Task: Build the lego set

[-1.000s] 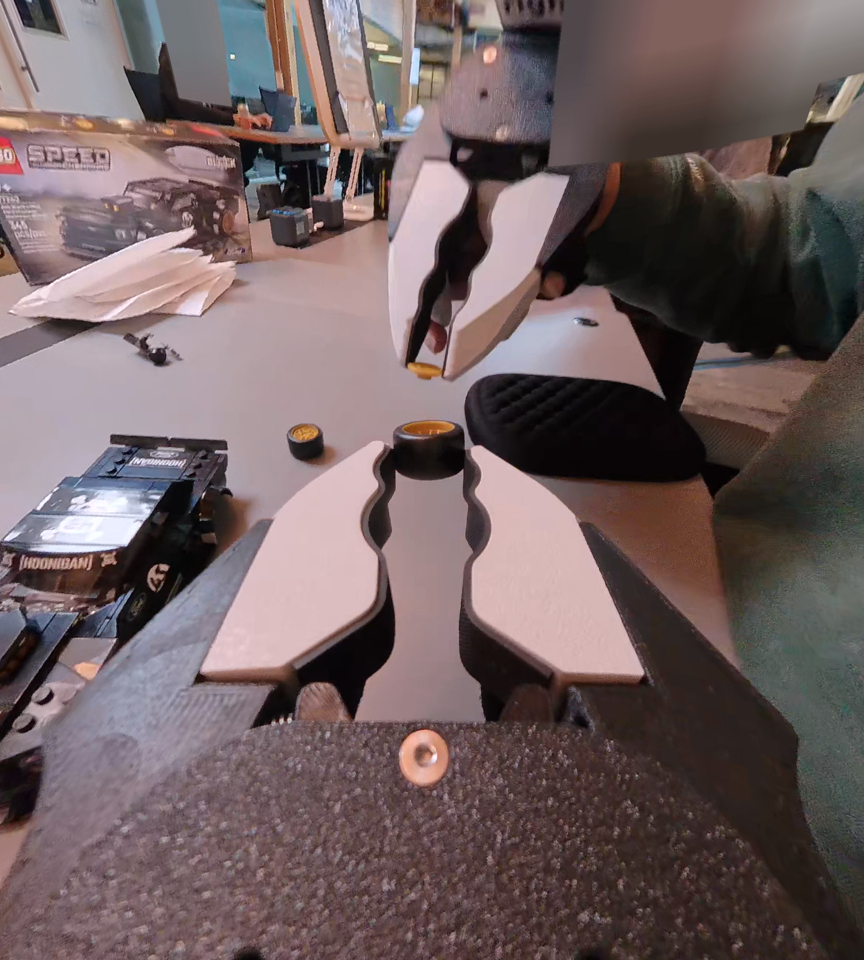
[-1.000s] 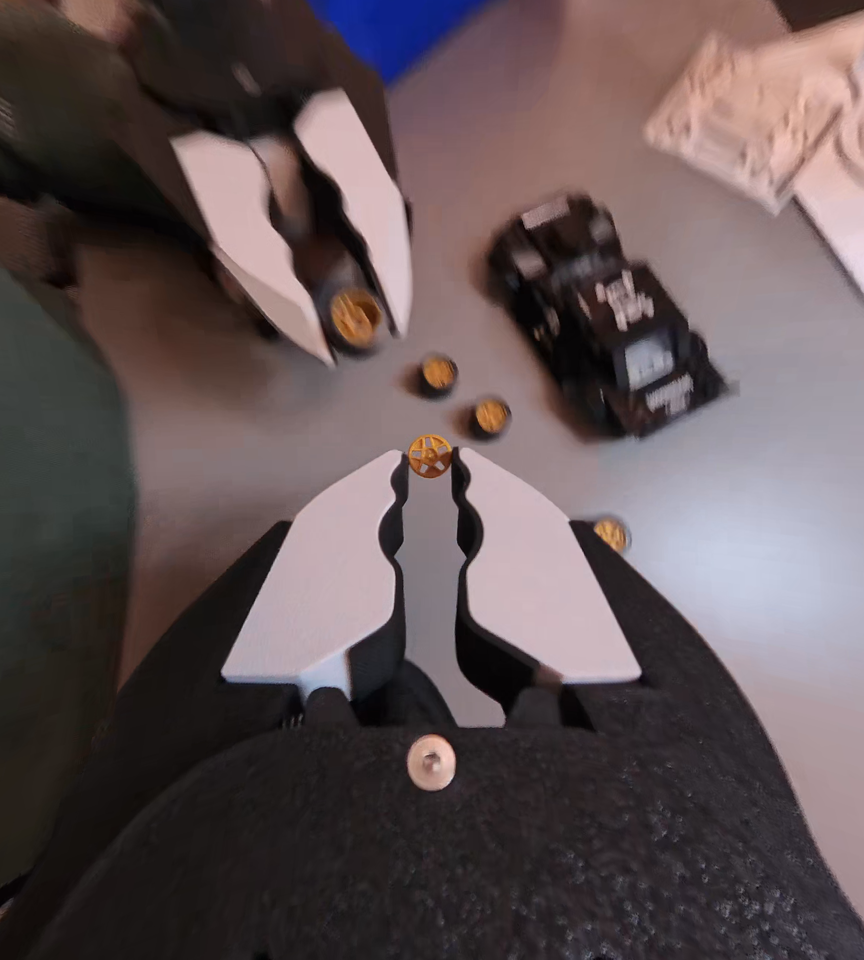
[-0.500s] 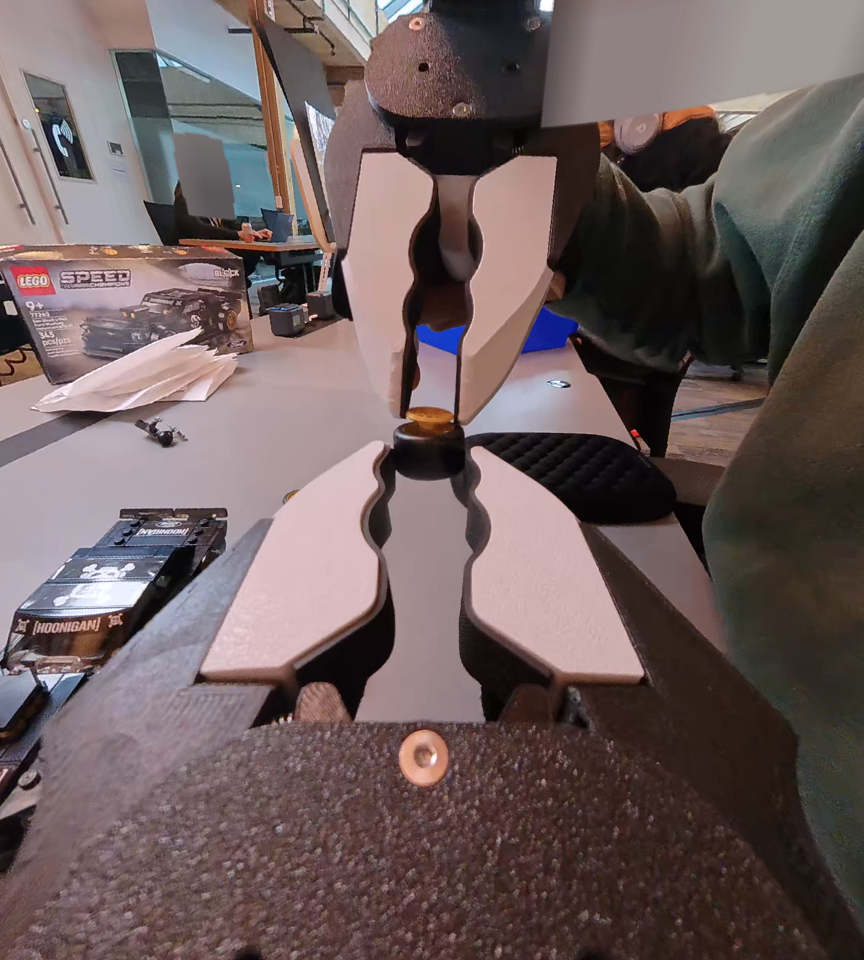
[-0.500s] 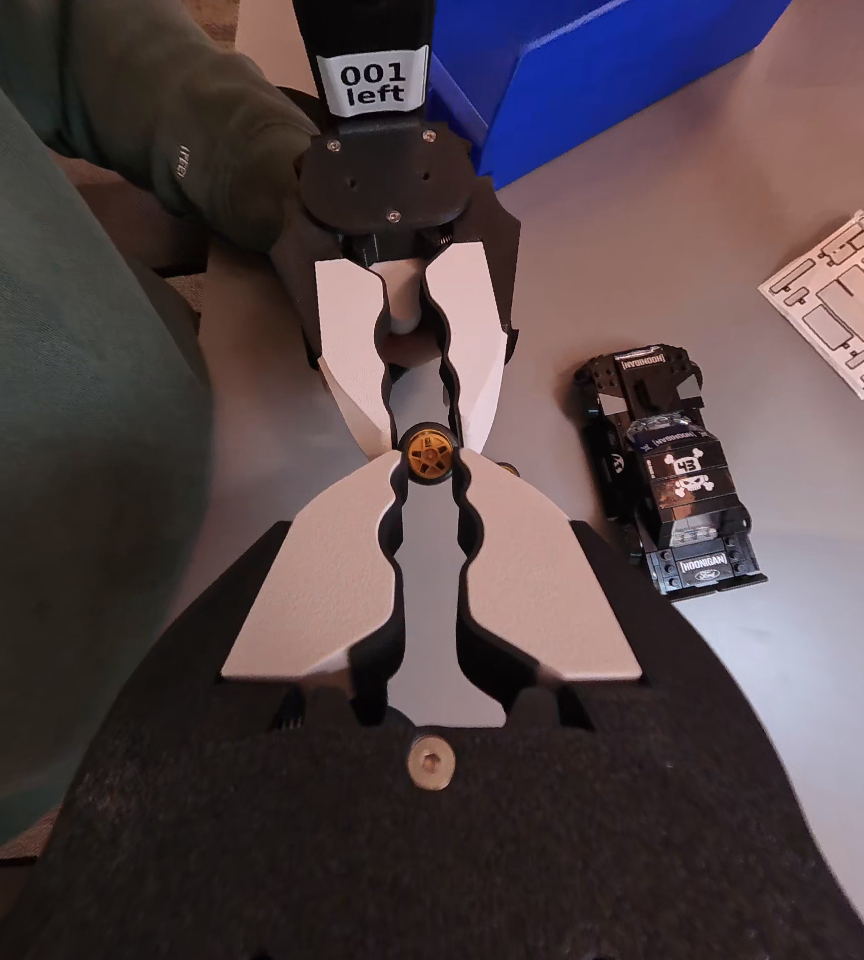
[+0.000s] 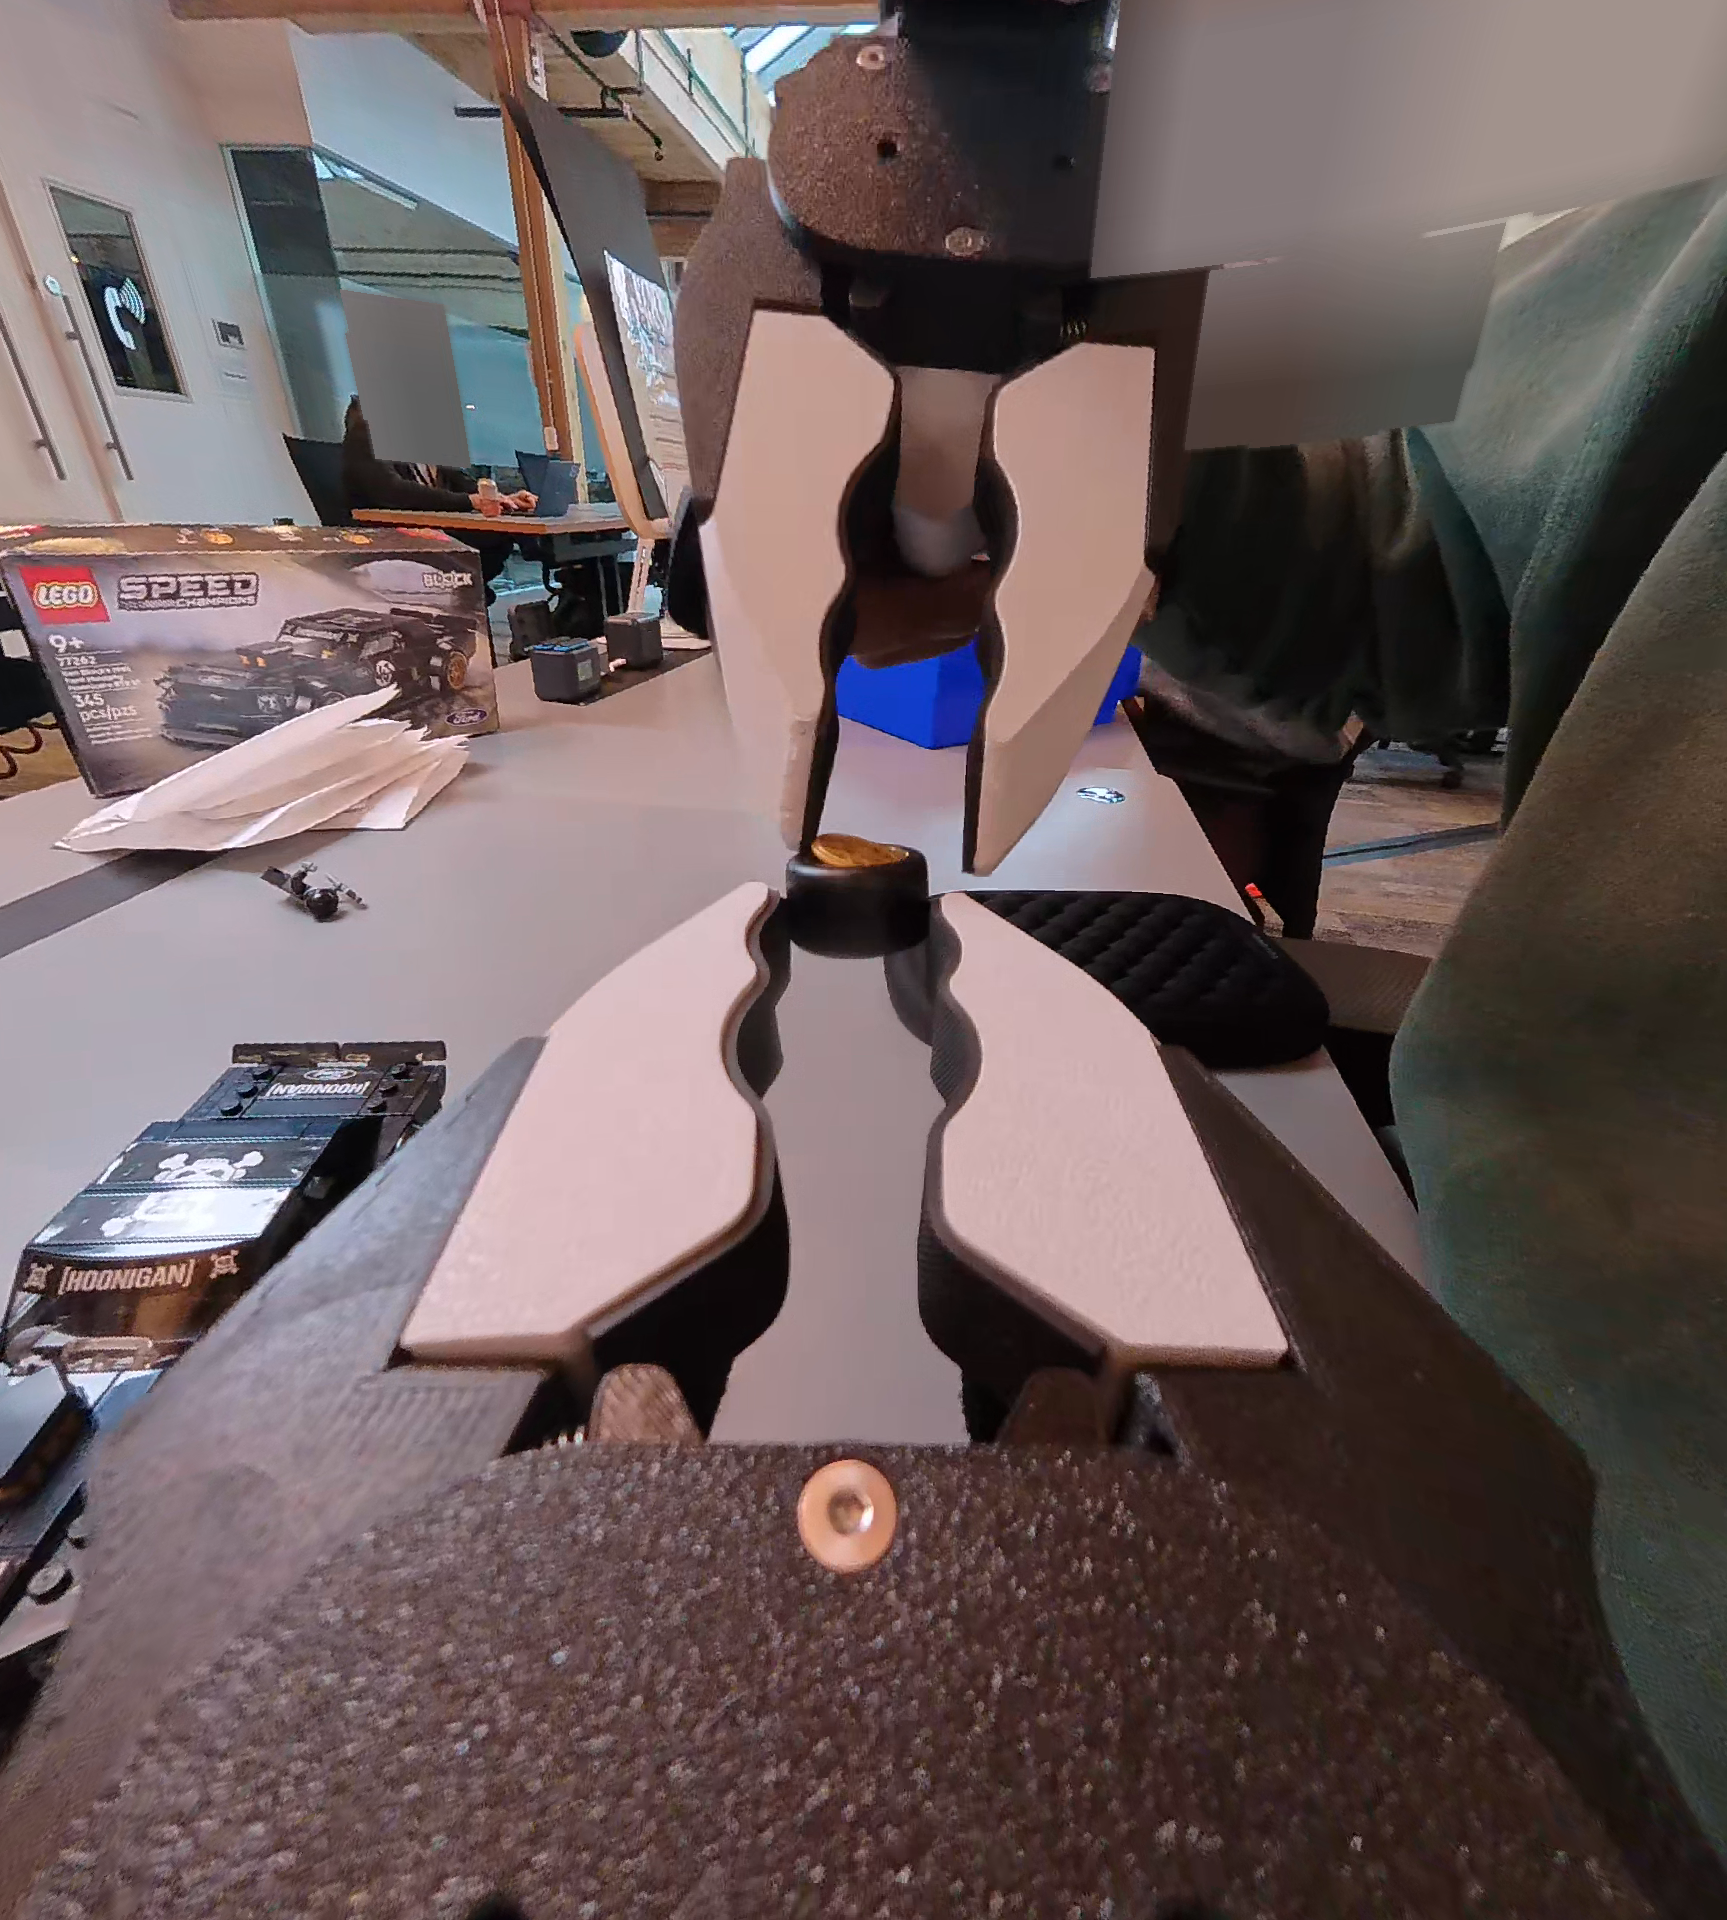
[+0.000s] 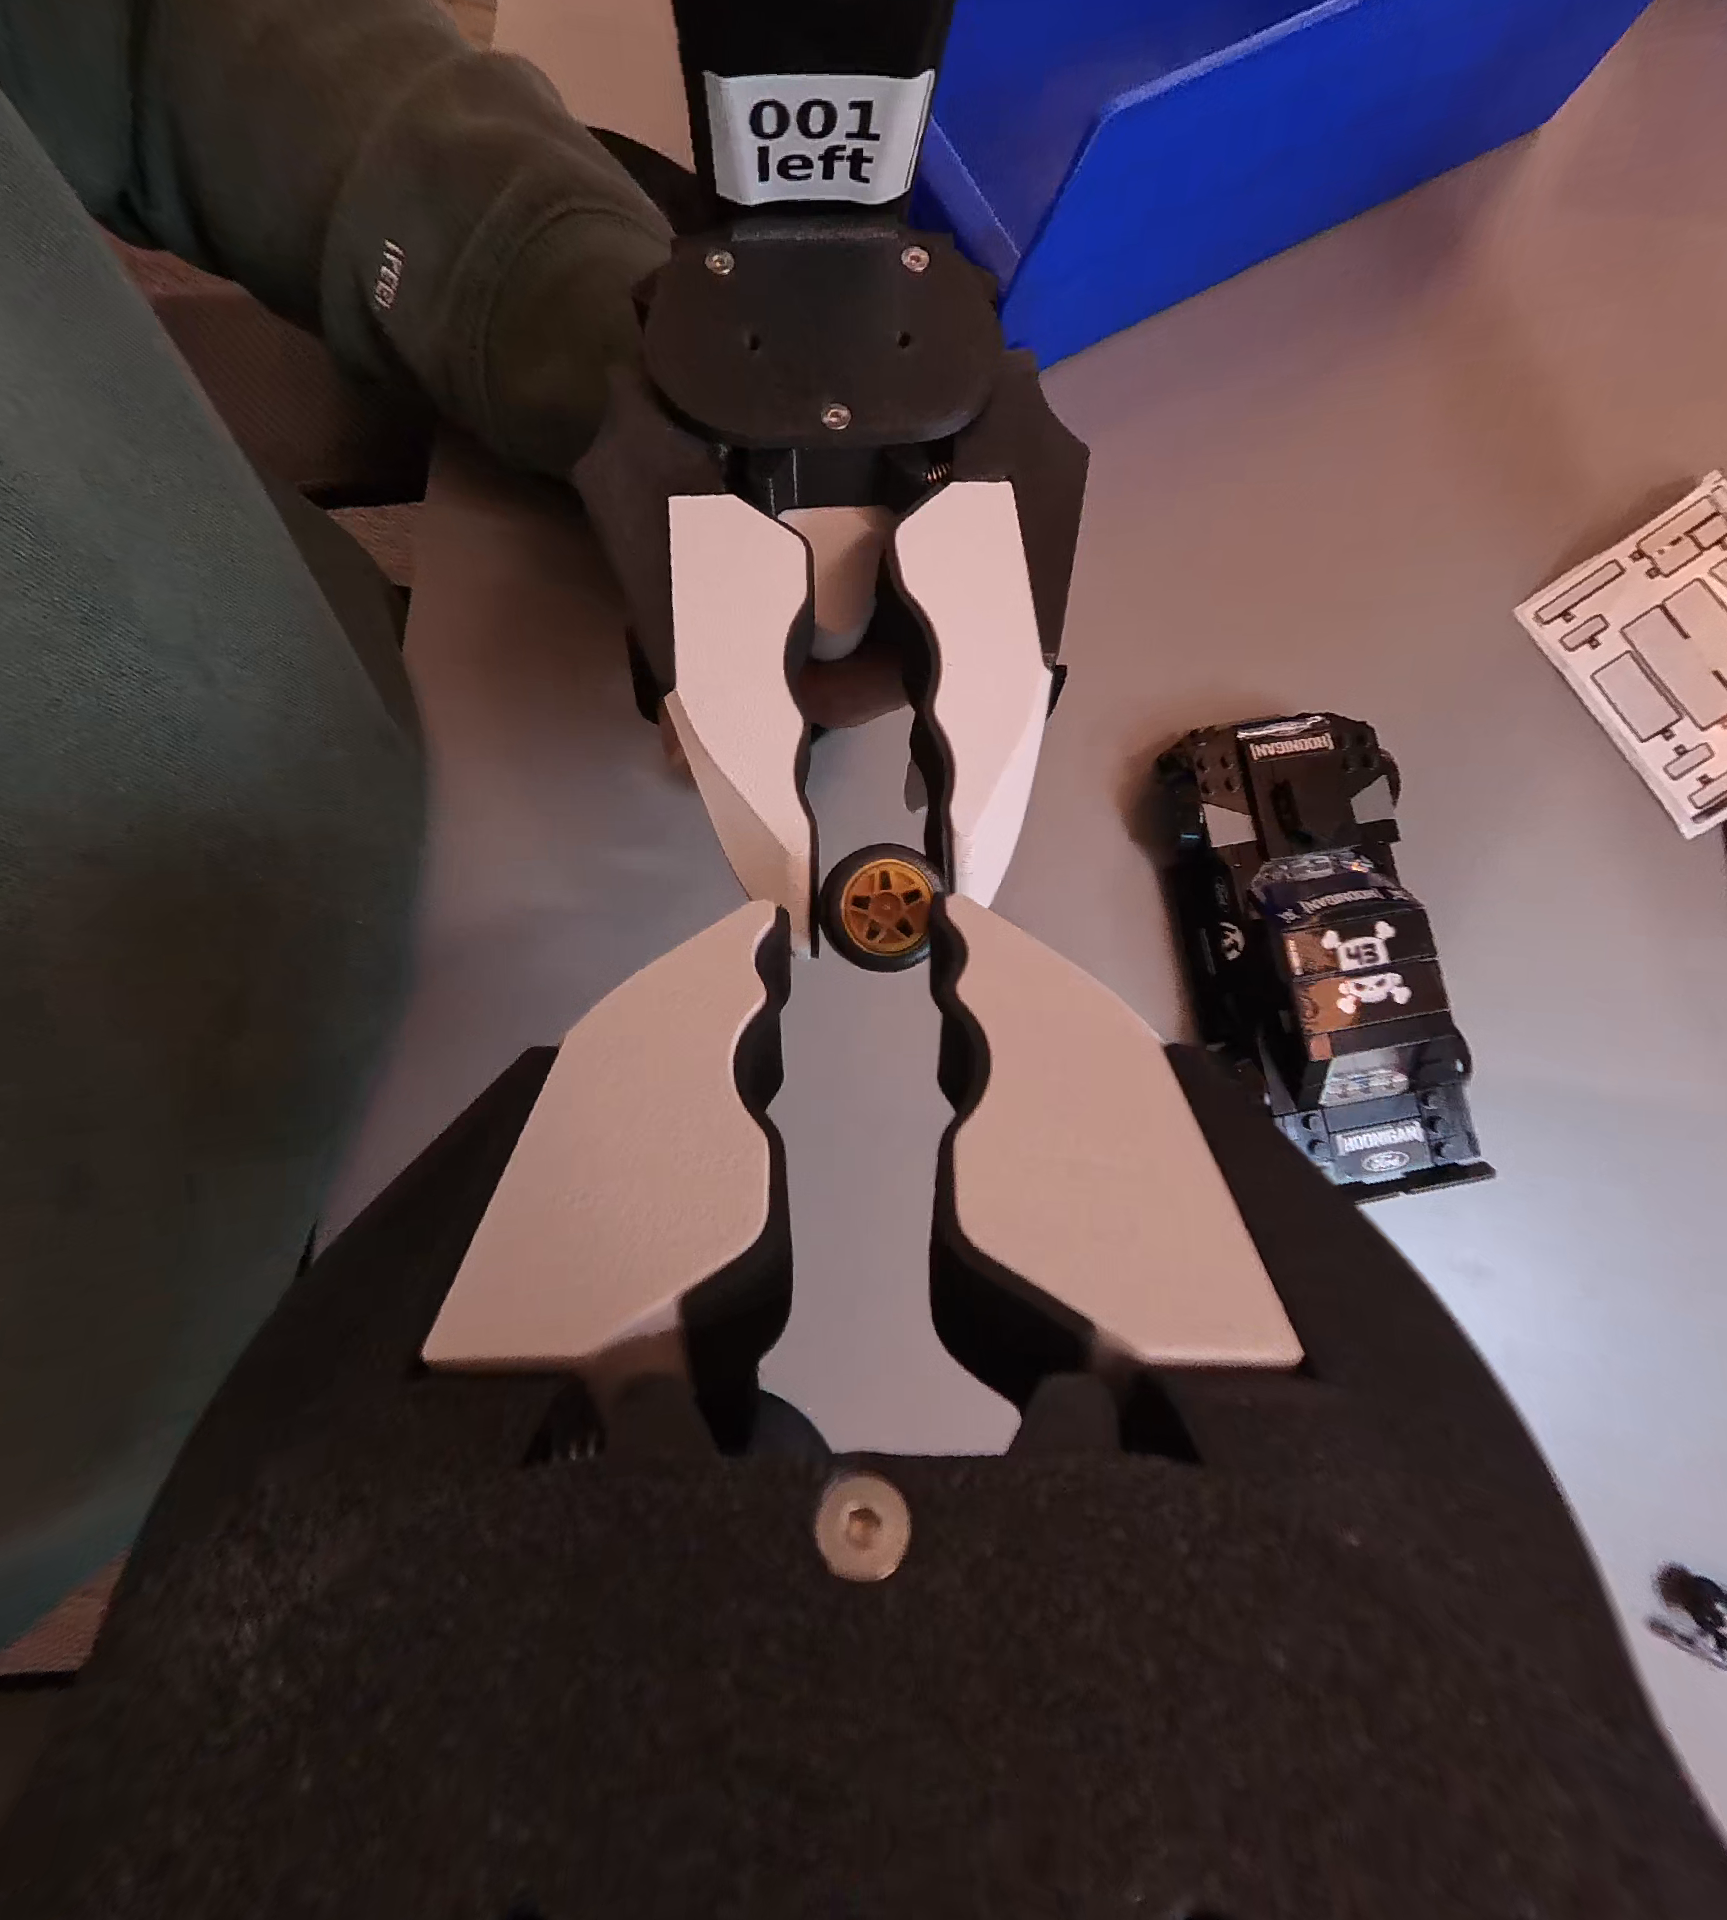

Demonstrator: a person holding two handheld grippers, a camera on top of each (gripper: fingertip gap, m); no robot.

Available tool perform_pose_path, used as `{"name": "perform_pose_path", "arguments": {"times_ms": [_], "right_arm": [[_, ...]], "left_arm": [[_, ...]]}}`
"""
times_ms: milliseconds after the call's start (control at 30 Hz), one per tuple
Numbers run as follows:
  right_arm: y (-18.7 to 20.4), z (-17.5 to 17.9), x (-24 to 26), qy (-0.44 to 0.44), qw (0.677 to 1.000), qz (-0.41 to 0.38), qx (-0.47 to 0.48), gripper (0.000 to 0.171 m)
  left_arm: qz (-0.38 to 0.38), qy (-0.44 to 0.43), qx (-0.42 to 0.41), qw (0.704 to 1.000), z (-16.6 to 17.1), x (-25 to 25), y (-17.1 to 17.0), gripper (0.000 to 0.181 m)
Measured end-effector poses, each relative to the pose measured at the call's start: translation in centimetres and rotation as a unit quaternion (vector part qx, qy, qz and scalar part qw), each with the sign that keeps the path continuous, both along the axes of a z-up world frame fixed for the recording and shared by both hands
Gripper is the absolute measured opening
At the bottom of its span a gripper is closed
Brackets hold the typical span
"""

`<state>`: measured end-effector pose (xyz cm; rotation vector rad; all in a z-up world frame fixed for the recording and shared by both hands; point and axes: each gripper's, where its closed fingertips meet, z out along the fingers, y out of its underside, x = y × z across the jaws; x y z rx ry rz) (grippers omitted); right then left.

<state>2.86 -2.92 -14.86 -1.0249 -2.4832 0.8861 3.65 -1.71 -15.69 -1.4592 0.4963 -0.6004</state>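
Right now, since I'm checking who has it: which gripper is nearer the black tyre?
Left. The left gripper is shut on the tyre, gripping its sides; the right gripper hangs just above, jaws apart over the gold hub.

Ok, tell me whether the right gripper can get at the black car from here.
Probably yes. The right gripper is open and empty, and the black car lies uncovered on the table off to its right; the left gripper, shut on the wheel, sits ahead, not between them.

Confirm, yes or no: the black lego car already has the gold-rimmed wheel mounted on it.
No. The gold-rimmed wheel is off the black lego car, pinched by the left gripper well to the car's side.
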Motion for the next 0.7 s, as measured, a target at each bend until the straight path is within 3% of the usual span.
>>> {"name": "perform_pose_path", "arguments": {"times_ms": [700], "right_arm": [[-0.46,0.39,-0.2,0.096,0.989,0.018,0.109,0.036]], "left_arm": [[-0.004,-0.02,0.017,1.0,1.03,-0.23,-0.43,0.025]]}}
